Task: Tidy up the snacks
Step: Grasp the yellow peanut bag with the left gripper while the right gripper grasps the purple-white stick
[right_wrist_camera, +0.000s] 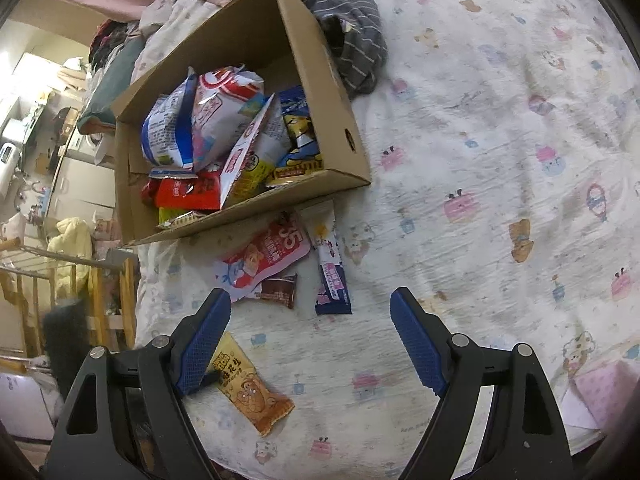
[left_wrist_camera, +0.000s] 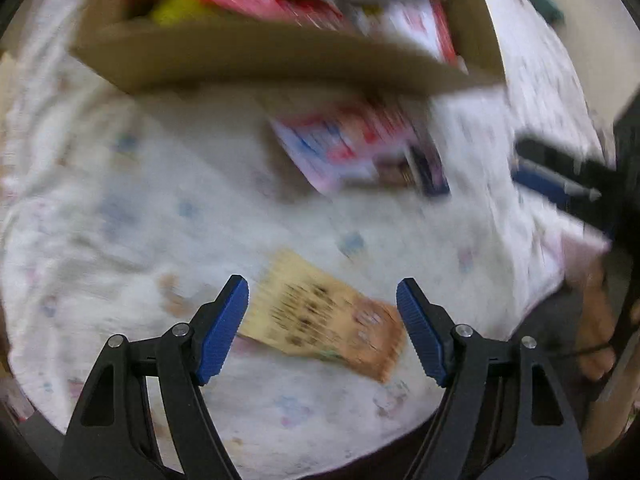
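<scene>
A cardboard box (right_wrist_camera: 320,80) full of snack bags stands on the bed; it also shows, blurred, in the left wrist view (left_wrist_camera: 256,60). In front of it lie a red-and-white pouch (right_wrist_camera: 268,256), a small brown packet (right_wrist_camera: 280,292) and a blue-and-white stick pack (right_wrist_camera: 332,268). A yellow-orange snack packet (right_wrist_camera: 252,388) lies nearer; in the left wrist view it (left_wrist_camera: 324,316) lies between the open fingers. My left gripper (left_wrist_camera: 322,328) is open just above it. My right gripper (right_wrist_camera: 310,340) is open and empty, above the sheet.
A grey striped cloth (right_wrist_camera: 352,40) lies behind the box. The patterned bedsheet (right_wrist_camera: 500,160) stretches to the right. The bed edge and a wooden rack (right_wrist_camera: 80,280) are at the left. Pink paper (right_wrist_camera: 600,396) lies at the lower right.
</scene>
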Demonstrator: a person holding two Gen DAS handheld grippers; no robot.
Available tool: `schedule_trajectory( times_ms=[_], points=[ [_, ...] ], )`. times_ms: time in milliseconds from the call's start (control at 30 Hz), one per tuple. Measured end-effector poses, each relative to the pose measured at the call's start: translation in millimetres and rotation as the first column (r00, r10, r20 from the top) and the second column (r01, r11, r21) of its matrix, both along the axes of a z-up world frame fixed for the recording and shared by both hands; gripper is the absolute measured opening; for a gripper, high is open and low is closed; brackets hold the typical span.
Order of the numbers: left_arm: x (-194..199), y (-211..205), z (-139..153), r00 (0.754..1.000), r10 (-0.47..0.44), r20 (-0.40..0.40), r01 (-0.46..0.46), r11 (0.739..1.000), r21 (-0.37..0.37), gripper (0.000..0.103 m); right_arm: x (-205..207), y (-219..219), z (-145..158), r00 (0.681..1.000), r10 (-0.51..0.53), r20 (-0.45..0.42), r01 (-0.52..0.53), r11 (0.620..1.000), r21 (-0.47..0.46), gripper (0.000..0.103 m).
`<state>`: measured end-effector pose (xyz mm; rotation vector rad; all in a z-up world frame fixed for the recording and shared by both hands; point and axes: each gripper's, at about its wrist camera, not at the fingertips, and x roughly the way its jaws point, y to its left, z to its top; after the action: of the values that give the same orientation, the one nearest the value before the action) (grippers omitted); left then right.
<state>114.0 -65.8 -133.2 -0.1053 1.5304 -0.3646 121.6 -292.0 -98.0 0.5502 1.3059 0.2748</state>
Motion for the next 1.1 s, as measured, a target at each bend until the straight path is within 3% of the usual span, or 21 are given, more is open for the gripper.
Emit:
schedule_trajectory(
  times_ms=[67,300,433,500,633,767,833,933,1000,1100],
  points=[
    [-8.5,-4.7,-12.2,0.999,0.011,-0.043,-0.009,0.999,0.032,0.074,0.1,-1.4,-0.8,1.000,0.001,-0.004,-0.001,1.000,0.000,0.084],
    [-16.6,-2.4,-21.5,0.981,0.150,-0.123,-0.151,0.989,0.004,0.080,0.5,-9.4,-3.1,1.000,-0.009,-0.011,0.009,1.000,-0.006,0.084],
    [-22.8,7.0,-9.5,0.960,0.243,-0.139,-0.250,0.967,-0.039,0.080,-0.2,-14.3,-2.6,1.000,-0.013,-0.008,0.013,1.000,-0.003,0.084],
    [-25.6,8.3,-13.2,0.948,0.282,-0.144,-0.287,0.958,-0.010,0.081,-0.4,-17.3,-4.0,1.000,-0.015,-0.013,0.015,1.000,-0.007,0.084],
    [-25.7,2.0,-40.6,0.908,0.352,-0.226,-0.351,0.935,0.046,0.086,2.0,-17.8,-5.6,0.999,-0.023,-0.024,0.023,1.000,0.005,0.084],
    [-23.5,-6.2,-48.9,0.916,0.352,-0.194,-0.342,0.936,0.087,0.088,2.9,-12.5,-2.4,1.000,-0.009,-0.010,0.009,1.000,-0.002,0.084],
    [-25.5,-18.2,-45.2,0.951,0.274,-0.142,-0.262,0.960,0.098,0.088,2.7,-10.6,-3.5,1.000,-0.007,-0.014,0.007,1.000,-0.019,0.084],
    [-31.8,-28.0,-43.9,0.972,0.210,-0.105,-0.195,0.971,0.142,0.072,4.6,-8.6,-10.7,0.999,-0.012,-0.036,0.010,0.998,-0.060,0.084],
    [-34.8,-28.6,-42.4,0.980,0.172,-0.100,-0.154,0.975,0.160,0.056,9.5,-4.7,-16.9,0.998,-0.001,-0.061,-0.003,0.998,-0.058,0.081],
    [-35.2,-18.8,-39.6,0.985,0.142,-0.100,-0.127,0.981,0.150,0.047,20.0,2.2,-26.1,0.996,0.021,-0.088,-0.027,0.998,-0.065,0.070]
  ],
)
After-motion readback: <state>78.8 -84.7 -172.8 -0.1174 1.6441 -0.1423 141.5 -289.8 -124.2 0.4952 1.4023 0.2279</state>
